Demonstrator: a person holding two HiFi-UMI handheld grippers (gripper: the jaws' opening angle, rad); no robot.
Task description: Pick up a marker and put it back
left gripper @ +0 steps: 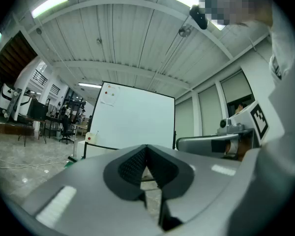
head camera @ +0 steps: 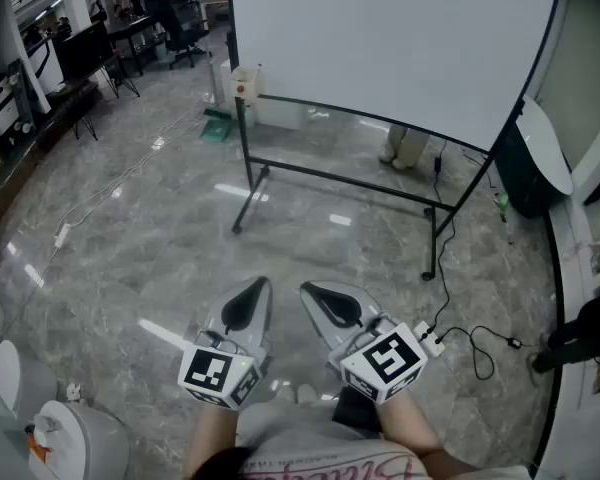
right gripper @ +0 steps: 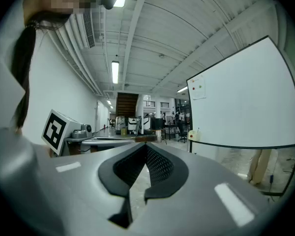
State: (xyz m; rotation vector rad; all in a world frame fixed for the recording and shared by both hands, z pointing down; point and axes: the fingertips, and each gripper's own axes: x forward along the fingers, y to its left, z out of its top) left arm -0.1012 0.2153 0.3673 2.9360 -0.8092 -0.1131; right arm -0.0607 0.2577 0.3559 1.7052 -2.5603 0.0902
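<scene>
A whiteboard on a stand was seen well ahead of both tools. The left gripper and right gripper were held low, side by side, jaws pressed together and empty, apparently before any approach. No marker could be made out; it was presumably kept at the board's small box, far ahead.

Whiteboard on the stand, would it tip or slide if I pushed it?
The whiteboard probably rocks: a big panel on thin black legs. It may slide easily, since the floor looks polished. Likely stiff, being framed.
</scene>
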